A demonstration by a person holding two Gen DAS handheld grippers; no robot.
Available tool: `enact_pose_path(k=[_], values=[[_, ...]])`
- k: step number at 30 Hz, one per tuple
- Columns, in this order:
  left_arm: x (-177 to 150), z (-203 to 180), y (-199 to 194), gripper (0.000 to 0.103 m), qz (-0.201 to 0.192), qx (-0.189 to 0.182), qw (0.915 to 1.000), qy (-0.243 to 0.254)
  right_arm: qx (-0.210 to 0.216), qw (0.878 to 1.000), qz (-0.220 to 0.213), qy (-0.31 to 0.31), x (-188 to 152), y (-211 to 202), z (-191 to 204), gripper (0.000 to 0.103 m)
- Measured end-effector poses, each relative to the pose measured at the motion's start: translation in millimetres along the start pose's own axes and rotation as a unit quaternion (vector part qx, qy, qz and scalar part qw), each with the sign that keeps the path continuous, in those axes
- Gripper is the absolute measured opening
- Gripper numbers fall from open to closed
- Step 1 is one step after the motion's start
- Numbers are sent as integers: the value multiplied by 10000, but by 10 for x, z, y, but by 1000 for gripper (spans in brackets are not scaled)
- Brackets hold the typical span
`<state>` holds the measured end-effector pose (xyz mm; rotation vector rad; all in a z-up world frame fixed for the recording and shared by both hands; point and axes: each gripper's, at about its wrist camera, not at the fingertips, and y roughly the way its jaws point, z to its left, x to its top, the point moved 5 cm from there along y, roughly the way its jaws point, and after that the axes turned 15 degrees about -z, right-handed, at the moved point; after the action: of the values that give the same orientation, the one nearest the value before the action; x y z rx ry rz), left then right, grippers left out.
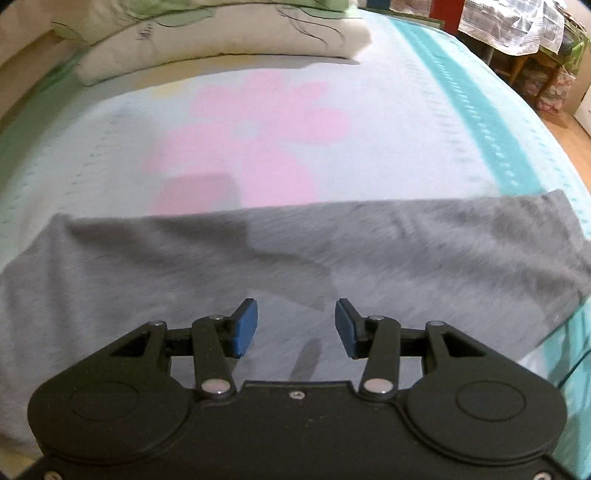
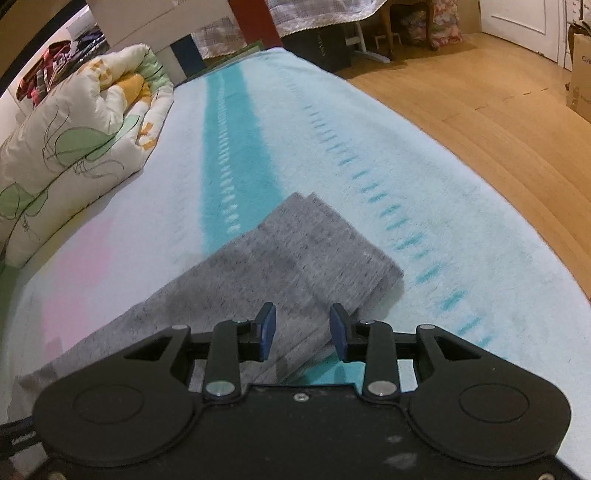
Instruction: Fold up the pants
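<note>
- Pants (image 1: 369, 251): one grey pair, flat on bed (image 1: 388, 122).
- Quilt (image 2: 81, 140): one, folded, at bed's far end.
- Left gripper (image 1: 295, 325): two fingers released, empty.
- Right gripper (image 2: 303, 328): two fingers released, empty.

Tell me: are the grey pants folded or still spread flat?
Folded lengthwise. The grey pants lie as one long band on the blanket, two cuff edges stacked at the far end.

A pale bed cover (image 2: 332, 122) with teal stripes and a pink flower spread across the bed, a rolled floral quilt (image 2: 85, 140) lay far left, and wooden flooring (image 2: 480, 103) stretched right toward a white door (image 2: 517, 22).
</note>
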<state>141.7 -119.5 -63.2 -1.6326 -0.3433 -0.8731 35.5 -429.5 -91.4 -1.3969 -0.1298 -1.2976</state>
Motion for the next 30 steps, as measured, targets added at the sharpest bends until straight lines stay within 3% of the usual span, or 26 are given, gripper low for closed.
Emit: enact_pose_path(k=[5, 9, 14, 18, 23, 25, 26, 30], values=[[196, -117, 325, 54, -42, -164, 9997, -181, -79, 9995, -110, 276, 128, 18, -193, 36], [167, -221, 710, 55, 333, -172, 9992, -155, -167, 9977, -45, 653, 185, 121, -341, 36], [183, -366, 738, 58, 238, -111, 9986, 449, -306, 9946, 83, 986, 171, 240, -500, 36], [188, -271, 760, 59, 290, -275, 9991, 144, -200, 9926, 110, 1193, 123, 257, -545, 36], [187, -271, 710, 60, 152, -266, 9992, 239, -160, 9948, -55, 1002, 141, 271, -442, 36], [202, -266, 677, 60, 123, -292, 9994, 170, -88, 9966, 65, 818, 124, 322, -362, 24], [203, -258, 665, 60, 119, -303, 9994, 142, -88, 9974, 102, 703, 116, 346, -327, 6], [245, -241, 592, 60, 139, -445, 9989, 89, -40, 9997, -232, 120, 155, 241, -164, 6]])
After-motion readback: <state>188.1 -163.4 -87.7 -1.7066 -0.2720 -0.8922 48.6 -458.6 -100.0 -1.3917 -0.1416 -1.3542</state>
